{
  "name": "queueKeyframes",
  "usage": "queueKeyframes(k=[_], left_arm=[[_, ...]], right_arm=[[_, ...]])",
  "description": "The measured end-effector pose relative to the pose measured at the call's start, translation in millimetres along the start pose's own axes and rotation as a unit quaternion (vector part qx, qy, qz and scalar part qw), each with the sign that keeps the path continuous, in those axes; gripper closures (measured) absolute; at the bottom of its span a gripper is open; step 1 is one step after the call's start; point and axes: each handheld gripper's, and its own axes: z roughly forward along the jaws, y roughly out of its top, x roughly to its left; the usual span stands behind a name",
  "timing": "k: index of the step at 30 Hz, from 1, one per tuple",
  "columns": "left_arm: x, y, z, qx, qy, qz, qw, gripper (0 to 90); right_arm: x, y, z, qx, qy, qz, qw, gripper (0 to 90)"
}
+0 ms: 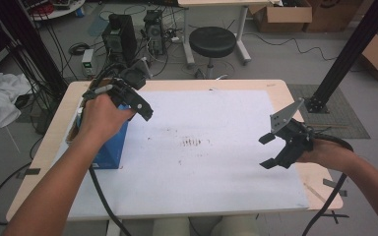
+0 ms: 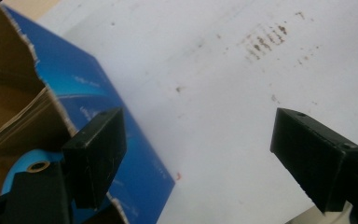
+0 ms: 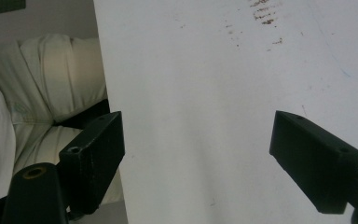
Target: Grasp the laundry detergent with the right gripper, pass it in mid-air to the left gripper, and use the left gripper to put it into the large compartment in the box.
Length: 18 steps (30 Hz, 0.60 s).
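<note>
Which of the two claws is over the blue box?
The left claw, at the table's left edge. It hangs open above the open blue box, with nothing between its jaws. The right claw is open over the bare white sheet.

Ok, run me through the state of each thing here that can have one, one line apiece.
Blue box: upright at the table's left edge, top torn open, nothing gripping it.
Left claw: open, empty, at the box's open top.
Right claw: open, empty, above the white sheet.
White sheet: flat on the table, brown marks near its middle.
</note>
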Motion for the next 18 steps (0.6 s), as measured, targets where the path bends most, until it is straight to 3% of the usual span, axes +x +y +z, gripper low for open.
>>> queueKeyframes(k=[9, 18], left_arm=[[-24.7, 15.9, 12.0, 0.006, -0.017, 0.049, 0.9986, 19.2], [-49.0, 28.4, 22.9, 0.015, -0.031, 0.109, 0.9934, 19.3]], right_arm=[[-4.1, 3.3, 2.4, 0.002, 0.0, 0.002, 1.0, 17.4], [-5.8, 5.3, 4.3, 0.002, -0.001, 0.007, 1.0, 17.4]])
